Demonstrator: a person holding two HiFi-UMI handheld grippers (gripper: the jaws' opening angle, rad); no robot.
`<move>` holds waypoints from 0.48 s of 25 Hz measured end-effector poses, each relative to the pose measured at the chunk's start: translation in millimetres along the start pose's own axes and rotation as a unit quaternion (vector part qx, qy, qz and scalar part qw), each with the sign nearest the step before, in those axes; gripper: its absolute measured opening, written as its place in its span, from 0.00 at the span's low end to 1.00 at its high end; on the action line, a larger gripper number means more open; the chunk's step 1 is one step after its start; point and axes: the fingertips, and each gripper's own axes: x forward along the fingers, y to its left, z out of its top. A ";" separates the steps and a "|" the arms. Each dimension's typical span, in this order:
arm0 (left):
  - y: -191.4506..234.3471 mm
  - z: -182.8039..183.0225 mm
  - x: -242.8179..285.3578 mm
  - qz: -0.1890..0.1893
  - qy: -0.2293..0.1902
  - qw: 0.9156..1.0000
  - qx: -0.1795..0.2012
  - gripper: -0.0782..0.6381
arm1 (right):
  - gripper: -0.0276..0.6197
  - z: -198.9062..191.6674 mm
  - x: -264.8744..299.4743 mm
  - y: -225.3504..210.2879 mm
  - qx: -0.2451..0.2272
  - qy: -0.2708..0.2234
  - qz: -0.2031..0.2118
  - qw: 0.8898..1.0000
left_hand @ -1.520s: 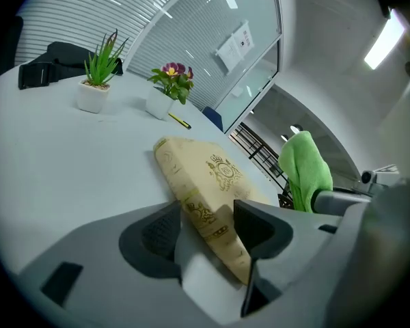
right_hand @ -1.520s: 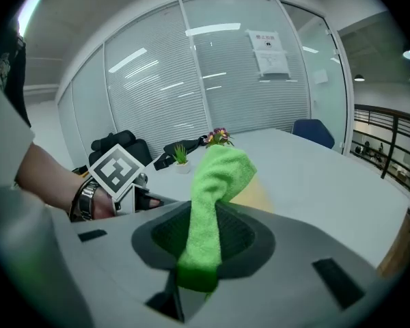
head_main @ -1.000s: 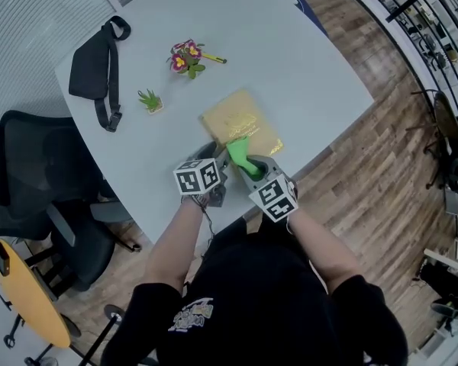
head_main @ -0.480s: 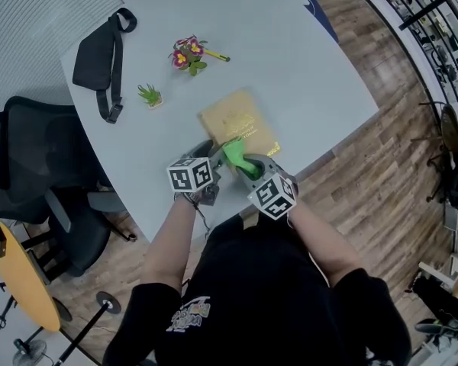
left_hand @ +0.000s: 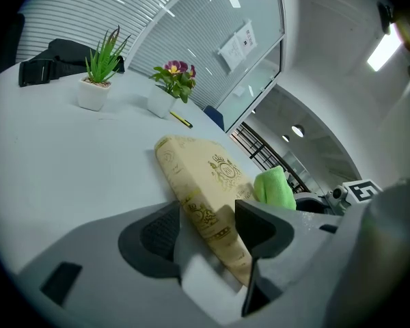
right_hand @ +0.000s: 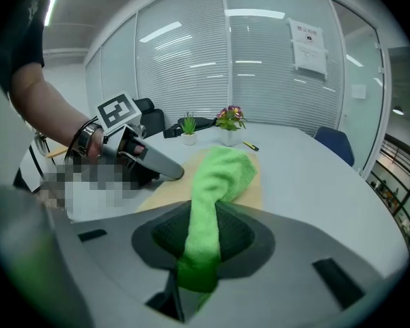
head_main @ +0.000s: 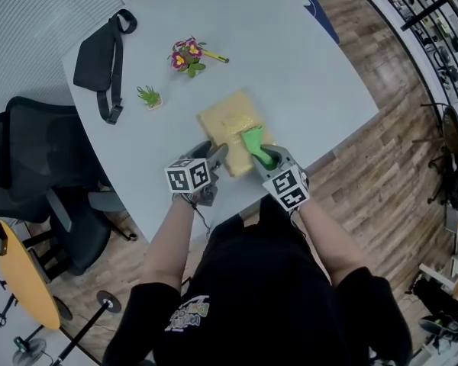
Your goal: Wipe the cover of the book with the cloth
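A tan book (head_main: 233,128) with gold print lies flat near the front edge of the white table (head_main: 298,59). My left gripper (head_main: 216,158) is shut on the book's near left corner; in the left gripper view the book's spine (left_hand: 201,210) sits between the two jaws. A bright green cloth (head_main: 253,145) hangs from my right gripper (head_main: 263,155), which is shut on it. The cloth's free end rests on the book's cover (right_hand: 222,166) at its right side. The left gripper's fingers (right_hand: 154,162) show beside the cloth in the right gripper view.
A black waist bag (head_main: 99,56) lies at the table's far left. A small green plant in a white pot (head_main: 149,97) and a pot of pink flowers (head_main: 186,56) with a yellow pen (head_main: 215,57) stand beyond the book. A black chair (head_main: 38,174) stands at the left.
My right gripper has carried the green cloth rightward and a little forward across the cover, from the near middle to the right side. The left gripper has kept its hold on the corner.
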 end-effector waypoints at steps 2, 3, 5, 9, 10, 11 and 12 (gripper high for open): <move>-0.2 -0.2 -0.1 -0.001 0.002 1.000 -0.002 0.45 | 0.19 -1.2 -3.2 -10.5 0.014 -0.003 -0.010 1.000; -0.3 -0.1 -0.1 -0.001 0.002 1.000 -0.003 0.45 | 0.19 -2.0 -4.8 -16.2 0.020 -0.003 -0.015 1.000; -0.4 0.2 0.1 -0.001 0.002 1.000 -0.004 0.45 | 0.19 -3.6 -7.4 -27.1 0.028 -0.003 -0.025 0.999; -0.6 0.3 0.6 -0.002 0.000 1.000 -0.003 0.45 | 0.19 -6.5 -11.6 -44.8 0.035 0.000 -0.041 0.999; -0.6 0.2 0.7 -0.002 0.000 1.000 -0.003 0.45 | 0.19 -7.6 -12.6 -48.8 0.038 0.001 -0.045 0.998; -0.8 -0.1 0.7 -0.002 0.000 1.000 -0.004 0.45 | 0.19 -9.0 -13.6 -52.6 0.042 0.003 -0.049 0.998; -1.1 -0.2 0.7 -0.002 0.001 1.000 -0.004 0.45 | 0.19 -10.2 -14.4 -56.1 0.046 0.005 -0.051 0.998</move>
